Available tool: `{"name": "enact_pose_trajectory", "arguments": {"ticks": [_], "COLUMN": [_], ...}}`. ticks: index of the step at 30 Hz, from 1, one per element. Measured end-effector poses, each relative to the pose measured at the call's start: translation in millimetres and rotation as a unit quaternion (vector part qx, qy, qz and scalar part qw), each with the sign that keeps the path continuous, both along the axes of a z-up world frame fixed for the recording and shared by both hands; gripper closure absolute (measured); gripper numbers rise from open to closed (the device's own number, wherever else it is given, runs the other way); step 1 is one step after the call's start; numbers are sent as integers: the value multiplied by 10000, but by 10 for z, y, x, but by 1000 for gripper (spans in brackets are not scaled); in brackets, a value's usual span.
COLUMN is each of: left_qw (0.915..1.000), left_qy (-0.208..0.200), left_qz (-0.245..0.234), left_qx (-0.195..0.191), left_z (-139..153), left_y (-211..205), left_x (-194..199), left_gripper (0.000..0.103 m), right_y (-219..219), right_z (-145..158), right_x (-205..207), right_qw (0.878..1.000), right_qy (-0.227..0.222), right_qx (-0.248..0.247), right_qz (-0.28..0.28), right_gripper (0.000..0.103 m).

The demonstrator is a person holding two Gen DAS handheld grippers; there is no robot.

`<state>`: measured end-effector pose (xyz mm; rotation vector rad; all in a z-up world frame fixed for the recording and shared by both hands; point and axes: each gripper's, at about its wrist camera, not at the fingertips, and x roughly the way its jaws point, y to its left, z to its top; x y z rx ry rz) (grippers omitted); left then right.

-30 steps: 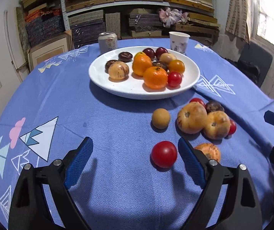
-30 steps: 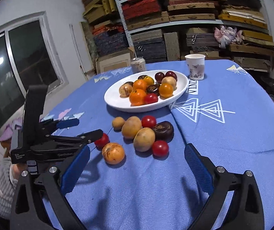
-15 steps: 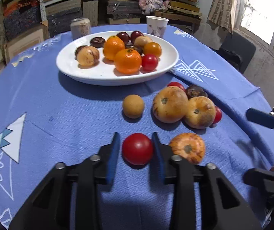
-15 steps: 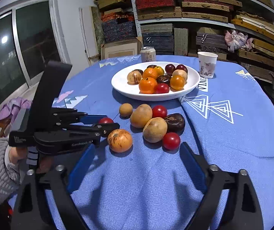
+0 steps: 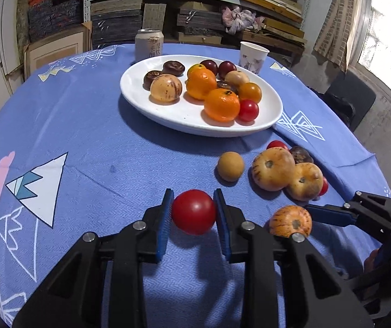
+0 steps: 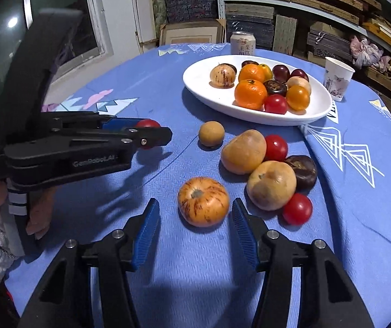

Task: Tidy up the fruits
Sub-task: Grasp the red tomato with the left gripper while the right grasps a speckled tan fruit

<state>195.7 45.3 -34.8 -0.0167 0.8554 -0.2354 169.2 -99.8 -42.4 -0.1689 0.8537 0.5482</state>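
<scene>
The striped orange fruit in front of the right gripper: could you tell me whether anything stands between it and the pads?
Nothing visible does. The striped orange fruit sits on the cloth between the right gripper's closing pads, gaps on both sides. The tan fruit lies just beside it.

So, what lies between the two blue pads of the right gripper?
The striped orange fruit sits on the tablecloth between the closing pads of the right gripper. A gap remains on each side. The right wrist view shows this.

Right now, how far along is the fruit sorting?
About a dozen fruits already sit on the white plate. The left gripper is clamped on a red tomato; the right gripper is closing around a striped orange fruit. Six more fruits wait on the blue tablecloth.
</scene>
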Motion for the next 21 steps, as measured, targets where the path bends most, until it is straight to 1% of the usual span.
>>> {"name": "enact_pose_trajectory", "arguments": {"ticks": [2, 3, 7, 9, 10, 12, 13, 14, 16, 19, 21], "left_qw": [10000, 10000, 10000, 10000, 10000, 9999, 9997, 9994, 9990, 9985, 9987], "left_qy": [-13, -14, 40, 39, 8, -91, -149, -228, -332, -427, -397], "left_qz": [-3, -10, -9, 20, 38, 45, 72, 129, 216, 304, 289], "left_qx": [26, 33, 36, 41, 39, 98, 152, 216, 218, 166, 151], "left_z": [1, 2, -12, 11, 45, 168, 231, 325, 486, 658, 654], "left_y": [-4, -7, -13, -11, -5, 9, 19, 34, 61, 58, -12], "left_x": [-5, -5, 13, 27, 36, 89, 128, 199, 348, 629, 841], "left_gripper": [74, 74, 74, 74, 74, 74, 74, 74, 74, 74, 74], "right_y": [33, 37, -16, -32, -63, -159, -237, -294, -421, -558, -620], "right_z": [-25, -36, -47, -19, 28, 185, 332, 456, 764, 1103, 1161], "right_x": [49, 67, 82, 78, 73, 89, 111, 142, 251, 548, 830], "right_qw": [10000, 10000, 9999, 9999, 9997, 9989, 9981, 9975, 9955, 9917, 9902], "right_qy": [4, 15, 104, 75, 84, 75, -10, -114, -445, -734, -762], "right_qx": [-37, -67, 106, 111, 206, 456, 601, 684, 766, 854, 832], "right_qz": [-10, -37, -43, -55, -31, -49, -113, -164, -349, -623, -827], "right_gripper": [56, 62, 62, 62, 62, 62, 62, 62, 62, 62, 62]}}
